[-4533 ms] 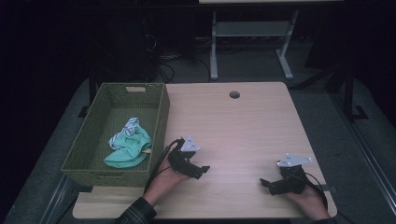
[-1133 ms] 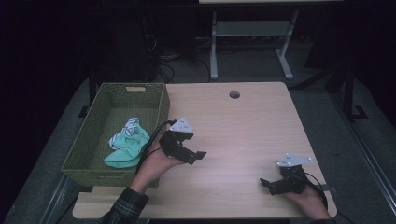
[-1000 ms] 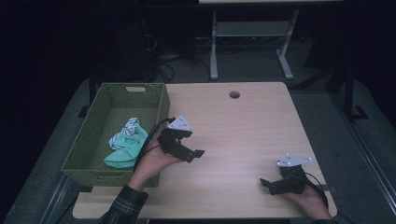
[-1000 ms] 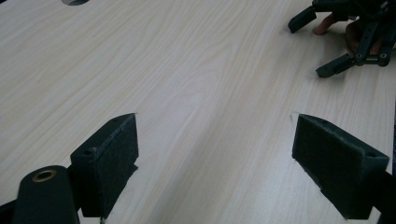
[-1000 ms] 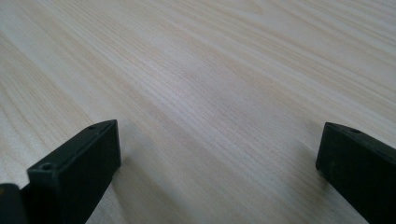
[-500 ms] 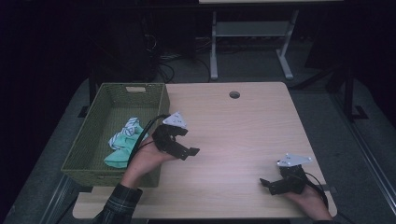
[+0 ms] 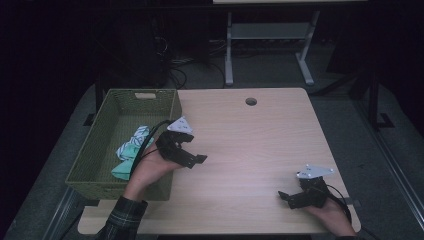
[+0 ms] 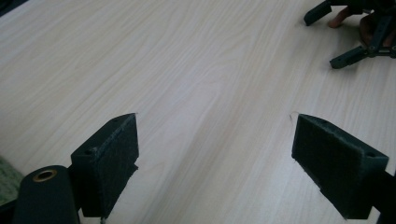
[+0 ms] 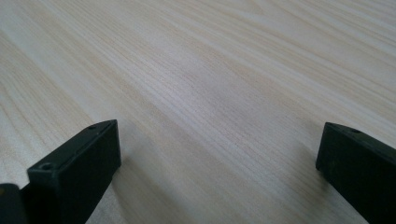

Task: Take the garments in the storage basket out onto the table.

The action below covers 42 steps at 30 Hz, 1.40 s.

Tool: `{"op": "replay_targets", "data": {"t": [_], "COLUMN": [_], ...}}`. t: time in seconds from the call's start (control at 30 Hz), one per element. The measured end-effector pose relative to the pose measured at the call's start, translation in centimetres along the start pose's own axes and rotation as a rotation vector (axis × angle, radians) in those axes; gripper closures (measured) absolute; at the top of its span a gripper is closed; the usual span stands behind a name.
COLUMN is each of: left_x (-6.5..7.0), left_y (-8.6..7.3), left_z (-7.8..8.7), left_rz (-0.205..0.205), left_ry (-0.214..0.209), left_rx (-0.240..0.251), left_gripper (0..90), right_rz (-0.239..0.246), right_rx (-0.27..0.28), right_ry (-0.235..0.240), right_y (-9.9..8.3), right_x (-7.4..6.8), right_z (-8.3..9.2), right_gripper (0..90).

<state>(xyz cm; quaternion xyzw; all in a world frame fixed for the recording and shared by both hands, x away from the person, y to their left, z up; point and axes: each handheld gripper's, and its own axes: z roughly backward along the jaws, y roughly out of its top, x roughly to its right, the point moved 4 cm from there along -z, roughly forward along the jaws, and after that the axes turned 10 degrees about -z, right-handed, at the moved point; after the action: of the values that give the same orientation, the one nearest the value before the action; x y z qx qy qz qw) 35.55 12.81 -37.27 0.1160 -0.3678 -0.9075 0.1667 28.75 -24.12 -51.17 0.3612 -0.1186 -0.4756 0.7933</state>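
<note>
Wood-grain table (image 7: 250,145), pale, with a round cable hole (image 7: 251,101) near its far edge at about 12 o'clock.

Woven green basket (image 7: 127,102), rectangular, standing on the table's left side at roughly 9 o'clock. Contents: a bundle of cloth (image 7: 131,150), teal and white with dark striping, lying crumpled on the basket floor toward the near right corner.

Left gripper (image 7: 192,155), black with a grey three-cornered plate on top, held in the person's left hand (image 7: 150,170) just beside the basket's right wall. It sits above the table at about 8 o'clock from the table's middle, near the cloth but apart from it, jaws pointing away from the basket toward 4 o'clock. In the left gripper view the two black pads (image 8: 109,154) stand wide apart over bare wood with nothing between them. A plaid sleeve (image 7: 122,220) shows at the wrist.

Right gripper (image 7: 285,196), same make, held in the right hand (image 7: 330,215) low over the table's near right corner at about 5 o'clock, well apart from the basket. Jaws point toward 9 o'clock. In the right gripper view its jaws are spread wide, with plain tabletop between them.
</note>
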Motion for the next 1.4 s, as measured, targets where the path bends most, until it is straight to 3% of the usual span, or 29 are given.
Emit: {"op": "replay_targets", "data": {"t": [0.9, 1.4], "left_x": [-1.8, -3.0], "left_y": [-1.5, -2.6], "left_z": [2.8, 4.6], "left_rz": [0.053, 0.074], "left_ry": [0.045, 0.096], "left_rx": [0.003, -0.004], "left_gripper": [14.1, 14.1], "right_rz": [0.0, 0.0], "right_rx": [0.0, 0.0], "right_ry": [0.0, 0.0], "right_y": [0.0, 0.0], "right_x": [0.0, 0.0], "right_z": [0.0, 0.0], "right_gripper": [0.0, 0.0]}}
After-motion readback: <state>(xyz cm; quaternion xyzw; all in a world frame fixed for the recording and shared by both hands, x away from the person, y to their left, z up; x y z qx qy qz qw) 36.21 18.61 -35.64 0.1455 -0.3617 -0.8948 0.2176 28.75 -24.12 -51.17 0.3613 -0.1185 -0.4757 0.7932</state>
